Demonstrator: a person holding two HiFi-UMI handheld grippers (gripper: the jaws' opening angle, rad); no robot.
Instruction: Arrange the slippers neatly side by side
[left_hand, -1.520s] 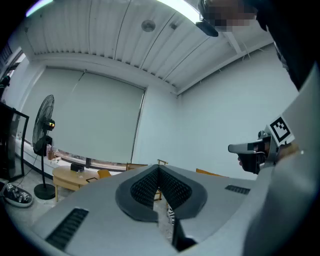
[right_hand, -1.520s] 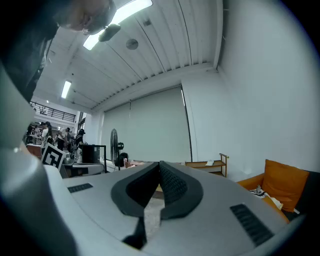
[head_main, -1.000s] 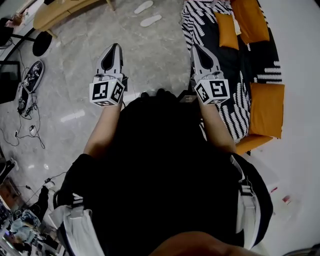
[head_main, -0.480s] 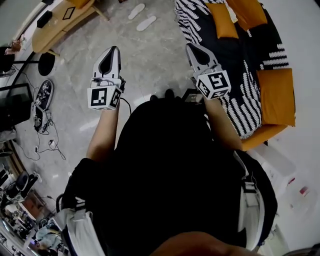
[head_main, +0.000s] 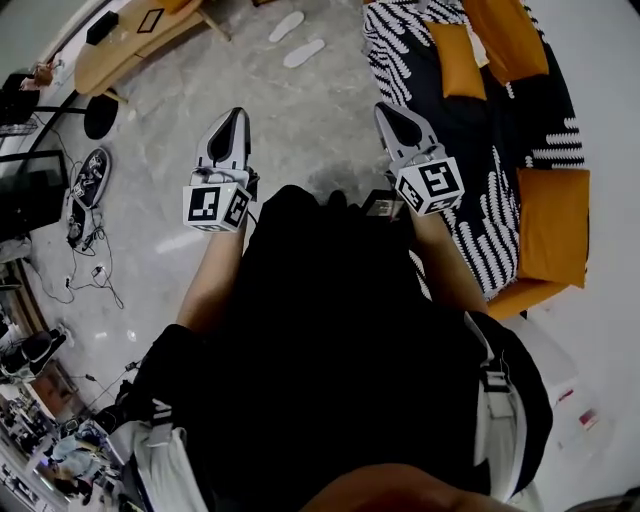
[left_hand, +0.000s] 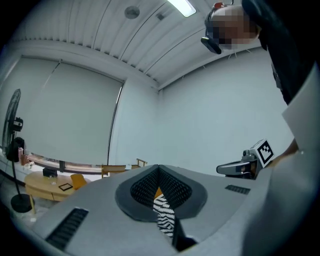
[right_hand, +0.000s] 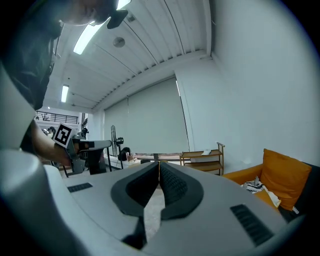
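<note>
Two white slippers (head_main: 296, 40) lie on the grey floor at the top of the head view, one behind the other and a little apart. My left gripper (head_main: 230, 118) is held out in front of the person, well short of them, jaws shut and empty. My right gripper (head_main: 389, 110) is level with it on the right, close to the sofa's edge, also shut with nothing in it. In both gripper views the jaw tips meet, left (left_hand: 158, 167) and right (right_hand: 158, 163), and the cameras look up at walls and ceiling. No slipper shows there.
A black-and-white patterned sofa (head_main: 480, 150) with orange cushions (head_main: 552, 218) fills the right side. A wooden table (head_main: 140, 35) stands at the upper left. Dark sneakers (head_main: 85, 180) and cables (head_main: 85, 275) lie on the floor at the left. The person's dark clothing (head_main: 330, 340) hides the floor below.
The head view has shifted a little, so the slippers and sofa sit slightly differently in frame. Both grippers stay held out in front, shut and empty.
</note>
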